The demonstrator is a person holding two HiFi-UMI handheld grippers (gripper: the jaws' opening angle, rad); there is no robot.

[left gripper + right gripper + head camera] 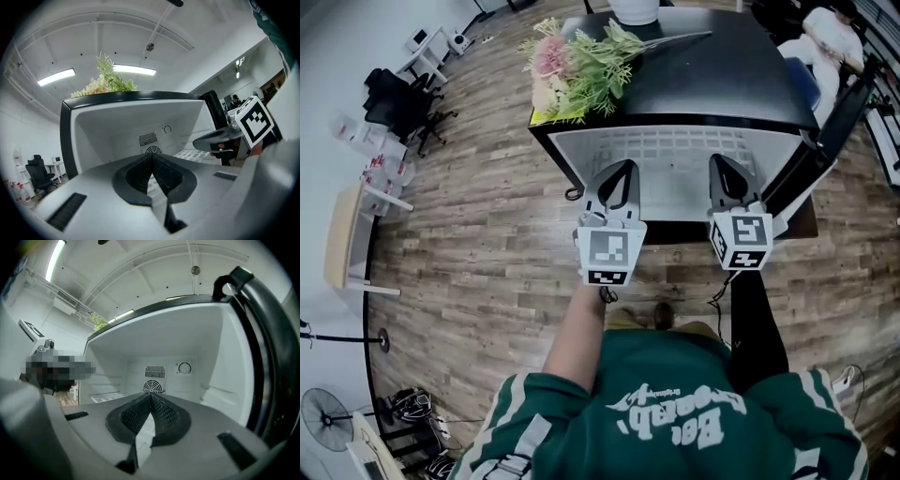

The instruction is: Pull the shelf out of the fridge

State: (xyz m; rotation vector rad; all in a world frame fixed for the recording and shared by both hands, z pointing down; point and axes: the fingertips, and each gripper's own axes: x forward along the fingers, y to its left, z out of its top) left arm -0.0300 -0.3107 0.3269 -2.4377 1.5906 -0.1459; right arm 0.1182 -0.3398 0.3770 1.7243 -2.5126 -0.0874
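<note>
Left tool [151, 157] and right tool [150, 395], jaws tight together, at open fridge [722, 80] mouth, by white shelf [675, 150] near edge.

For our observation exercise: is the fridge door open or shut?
Open: the door stands swung aside, and both gripper views show the fridge interior.

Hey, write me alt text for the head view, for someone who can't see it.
A person in a green sweatshirt holds the left gripper and right gripper, both shut, at the mouth of an open black fridge with a white shelf inside. Flowers lie on top; the floor is wood.
</note>
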